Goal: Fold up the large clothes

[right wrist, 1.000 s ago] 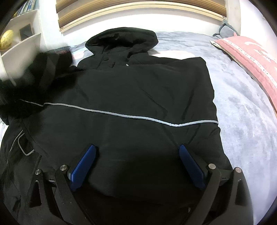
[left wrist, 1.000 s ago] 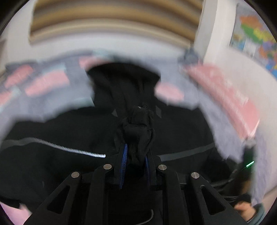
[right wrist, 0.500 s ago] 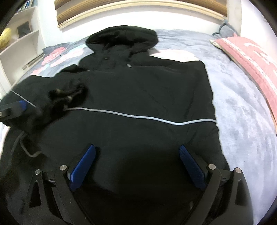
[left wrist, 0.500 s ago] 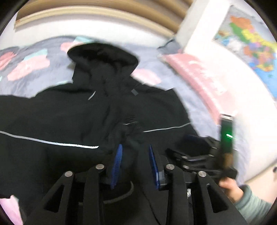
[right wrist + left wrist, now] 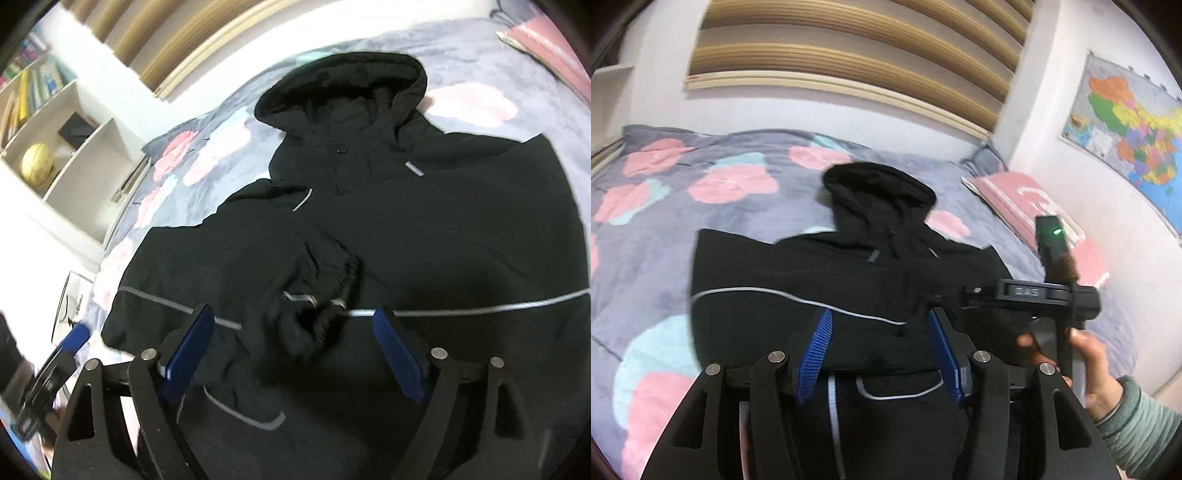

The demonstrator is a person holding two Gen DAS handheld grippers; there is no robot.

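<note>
While the bed [image 5: 665,236] carries your black jacket [image 5: 424,236] spread flat, hood toward the headboard, one sleeve [image 5: 303,280] lies folded across its chest. Your left gripper [image 5: 881,349] is opening, empty; your right gripper [image 5: 295,354] is closing on nothing above the cuff.

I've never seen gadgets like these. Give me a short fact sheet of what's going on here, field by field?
Setting: bed with a grey blanket patterned in pink and teal
Garment: black hooded jacket lying flat, hood toward the wall
Folded part: one sleeve laid across the chest, cuff near the reflective stripe
Left gripper: jaws opening, nothing between them
Right gripper: jaws closing, above the jacket, gripping nothing
Person: hand holding the right gripper's handle
Nearby: pink pillow, wall map, bookshelf
</note>
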